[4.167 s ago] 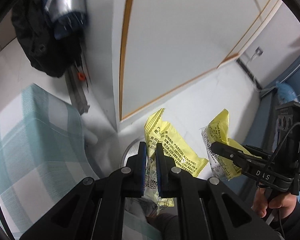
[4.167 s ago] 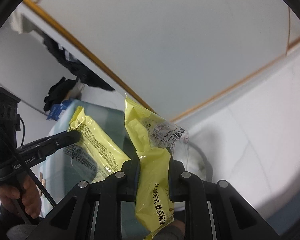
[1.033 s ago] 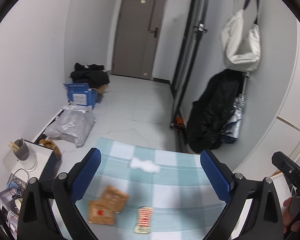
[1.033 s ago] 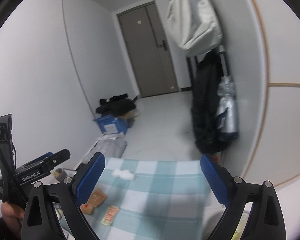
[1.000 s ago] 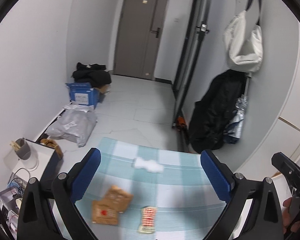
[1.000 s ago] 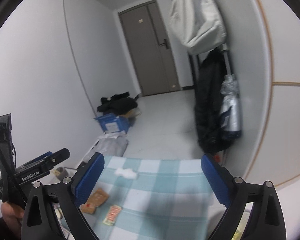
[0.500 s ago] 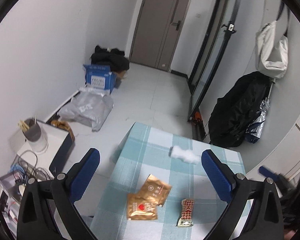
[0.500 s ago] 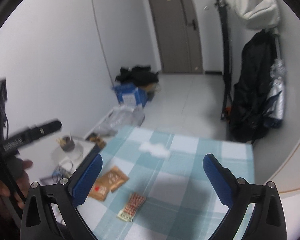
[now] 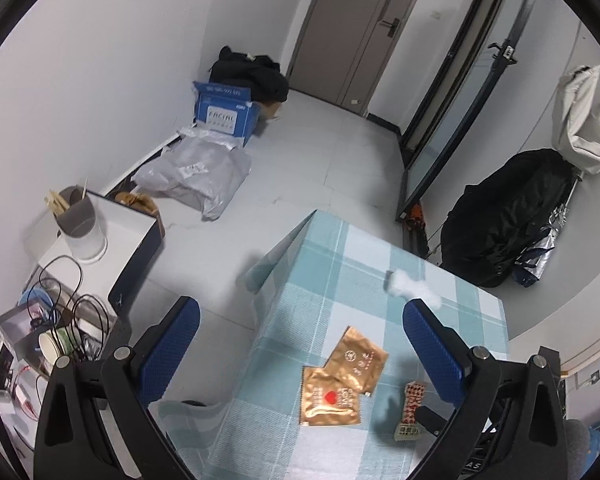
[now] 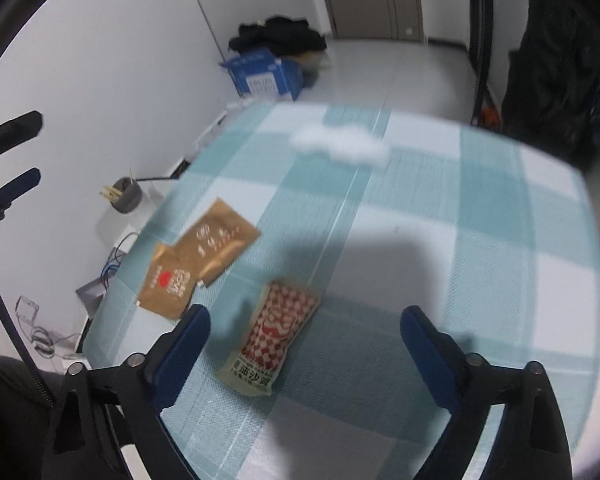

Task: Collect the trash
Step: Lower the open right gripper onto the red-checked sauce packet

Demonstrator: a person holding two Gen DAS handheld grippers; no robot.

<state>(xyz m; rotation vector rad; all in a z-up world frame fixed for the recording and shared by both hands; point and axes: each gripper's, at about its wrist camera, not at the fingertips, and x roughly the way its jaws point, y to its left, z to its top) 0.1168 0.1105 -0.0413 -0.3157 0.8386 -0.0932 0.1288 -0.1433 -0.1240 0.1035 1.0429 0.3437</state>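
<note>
Right gripper (image 10: 305, 330): blue-padded jaws wide apart and closing, nothing pressed between the pads; it hangs over the table, tilted down, with the checkered packet on the cloth below the gap. Left gripper (image 9: 300, 330): jaws spread wide, empty, above the table's near-left edge; in the right wrist view its two fingers (image 10: 14, 126) show at the left margin, apart.

Table (image 10: 500, 240): covered with a teal-and-white checked cloth, set near a white wall.

Black bag (image 9: 512, 216): on the floor by the wall beyond the table, a white bag (image 9: 584, 124) hanging above it.

Grey plastic sack (image 9: 196, 176): on the floor by the left wall, a blue box (image 9: 224, 112) just behind it.

White box (image 9: 116, 232): left of the table, bearing a grey cup (image 9: 78, 214) with sticks in it.

Two gold sachets (image 10: 198, 256): on the cloth's left part, overlapping, the nearer one marked with a red heart.

Checkered packet (image 10: 272, 338): red-and-white, flat on the cloth, just right of the sachets and apart from them.

White wad (image 10: 340, 144): crumpled, at the far side of the cloth, well apart from the packets; blurred.
</note>
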